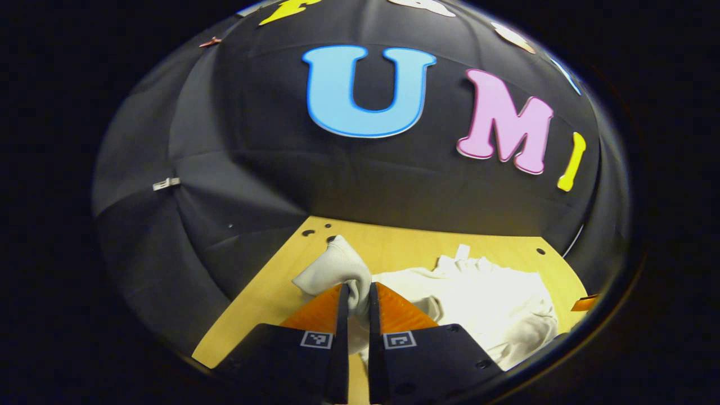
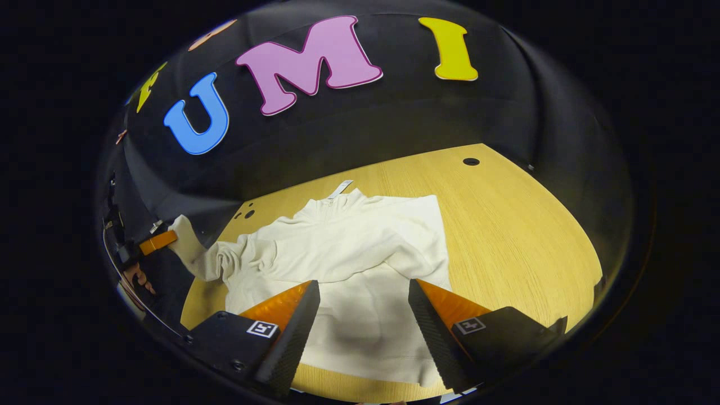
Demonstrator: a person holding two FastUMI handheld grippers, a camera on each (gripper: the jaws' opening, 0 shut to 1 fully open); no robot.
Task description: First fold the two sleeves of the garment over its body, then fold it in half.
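Garment (image 2: 349, 253) on wooden table (image 2: 506, 225); left gripper (image 1: 356, 295) pinches sleeve (image 1: 337, 270), right gripper (image 2: 364, 292) spread.

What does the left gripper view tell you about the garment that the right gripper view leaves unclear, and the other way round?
Left gripper view: up close, the left gripper is shut on the sleeve, bunched and raised off the table.
Right gripper view: the whole garment spread flat, its other sleeve lying across the body, with the right gripper open above the hem.
Shared: the cream garment on the wooden table.
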